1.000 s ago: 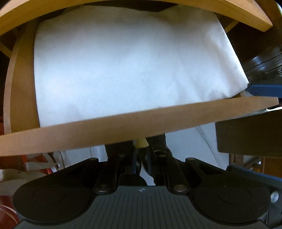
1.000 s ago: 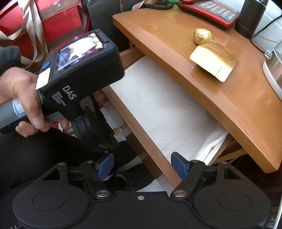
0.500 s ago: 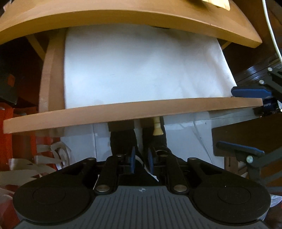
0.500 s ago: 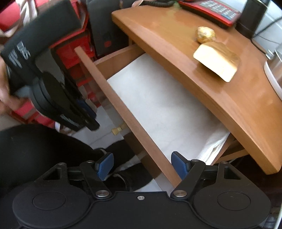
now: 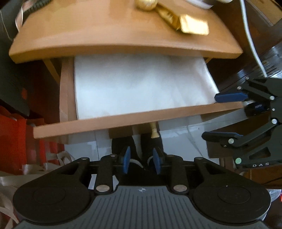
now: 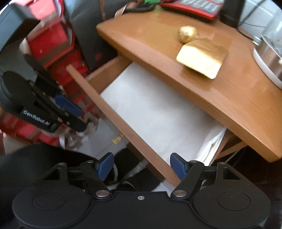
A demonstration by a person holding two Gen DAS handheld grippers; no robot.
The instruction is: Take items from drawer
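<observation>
A cluttered corner is seen around a wooden desk (image 6: 220,98), with red boxes (image 6: 51,40) and loose ribbon (image 6: 74,137) stacked at its left side. On the desk top a gold foil-wrapped ball (image 6: 187,33) is set touching a gold foil packet (image 6: 202,58); a red telephone (image 6: 197,6) is placed further back, and the rim of a metal appliance (image 6: 269,58) is cut off at the right edge.

Under the desk top the drawer (image 5: 137,121) is pulled out. It is lined or filled by a flat white cloth (image 5: 141,84), whose folded layers are bunched against the right-hand wall (image 6: 211,142). Nothing else can be made out inside it, though the back part is hidden under the desk top. A small pale wooden knob (image 5: 154,131) is fixed to the drawer front, at about its middle.

The left gripper (image 5: 141,161) is held in front of the drawer front and below the knob, clear of it; its jaws have just been opening, a narrow gap is shown between the blue pads (image 5: 126,159), and nothing is held between them. From the right wrist view it is seen blurred at the left (image 6: 70,114), well apart from the drawer front.

The right gripper (image 6: 141,167) is held over the near right corner of the drawer, pointed steeply down, its jaws spread wide and empty, with the drawer front passing between them from this angle. Whether the wood is touched cannot be told. In the left wrist view it is seen at the drawer's right end (image 5: 227,116), one blue finger (image 5: 230,96) just over the front edge.
</observation>
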